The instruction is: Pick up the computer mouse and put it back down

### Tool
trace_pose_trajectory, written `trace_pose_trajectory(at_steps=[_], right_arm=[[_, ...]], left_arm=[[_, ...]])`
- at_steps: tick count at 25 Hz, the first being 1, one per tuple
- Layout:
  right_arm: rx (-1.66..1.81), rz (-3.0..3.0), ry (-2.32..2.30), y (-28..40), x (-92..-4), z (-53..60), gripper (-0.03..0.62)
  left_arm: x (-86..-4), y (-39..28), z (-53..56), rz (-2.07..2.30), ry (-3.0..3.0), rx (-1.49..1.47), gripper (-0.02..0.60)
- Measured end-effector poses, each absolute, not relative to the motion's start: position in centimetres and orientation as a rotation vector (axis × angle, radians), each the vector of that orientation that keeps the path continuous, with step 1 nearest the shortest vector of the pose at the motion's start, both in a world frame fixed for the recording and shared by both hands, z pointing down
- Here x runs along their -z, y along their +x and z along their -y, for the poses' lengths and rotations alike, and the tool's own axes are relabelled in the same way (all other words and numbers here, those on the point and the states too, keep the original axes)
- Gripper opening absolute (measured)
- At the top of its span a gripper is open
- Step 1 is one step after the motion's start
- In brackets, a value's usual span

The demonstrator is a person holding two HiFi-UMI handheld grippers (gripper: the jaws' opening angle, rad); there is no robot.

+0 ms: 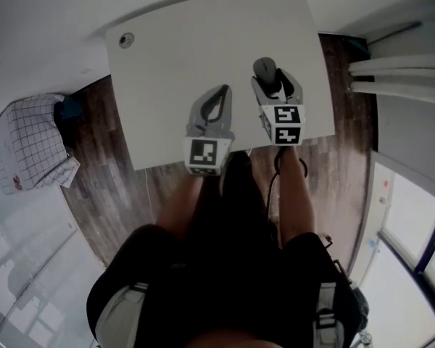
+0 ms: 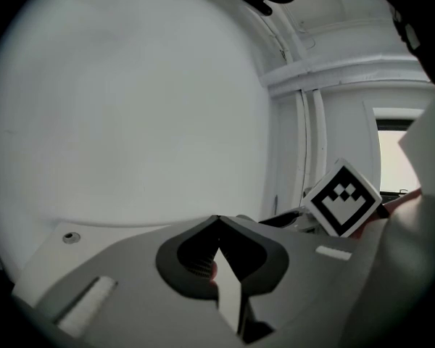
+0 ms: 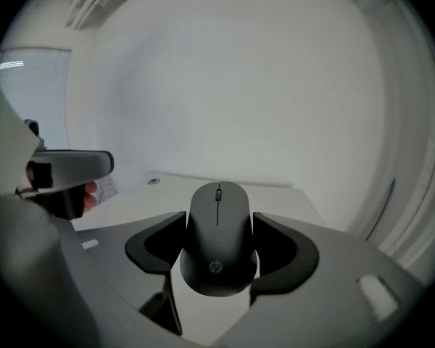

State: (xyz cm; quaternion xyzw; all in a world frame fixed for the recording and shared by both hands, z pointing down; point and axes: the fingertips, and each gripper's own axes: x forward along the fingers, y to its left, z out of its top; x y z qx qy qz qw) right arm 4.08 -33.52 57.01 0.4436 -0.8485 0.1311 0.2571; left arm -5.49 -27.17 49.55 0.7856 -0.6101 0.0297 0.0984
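A dark grey computer mouse [image 3: 217, 239] sits clamped between the two jaws of my right gripper [image 3: 219, 232], lifted off the white table [image 3: 290, 201]. In the head view the mouse [image 1: 265, 69] pokes out ahead of the right gripper [image 1: 275, 85] over the table's right half. My left gripper [image 1: 216, 101] hovers to its left above the table, jaws together and holding nothing. The left gripper view shows its tips [image 2: 217, 220] meeting at a point, with the right gripper's marker cube [image 2: 344, 198] beyond.
The white table [image 1: 196, 56] has a round cable hole [image 1: 126, 40] at its far left corner. A checked cloth bundle [image 1: 30, 143] lies on the wooden floor at left. White pipes [image 1: 399, 78] run along the wall at right.
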Motion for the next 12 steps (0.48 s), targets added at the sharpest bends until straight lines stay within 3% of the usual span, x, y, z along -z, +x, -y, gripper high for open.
trace_pose_trajectory(at_steps=[12], right_arm=[[-0.039,2.529,1.448,5.3,-39.7,26.2,0.304]], left_arm=[[-39.0,-5.8,22.6,1.83,2.492,0.08,0.0]])
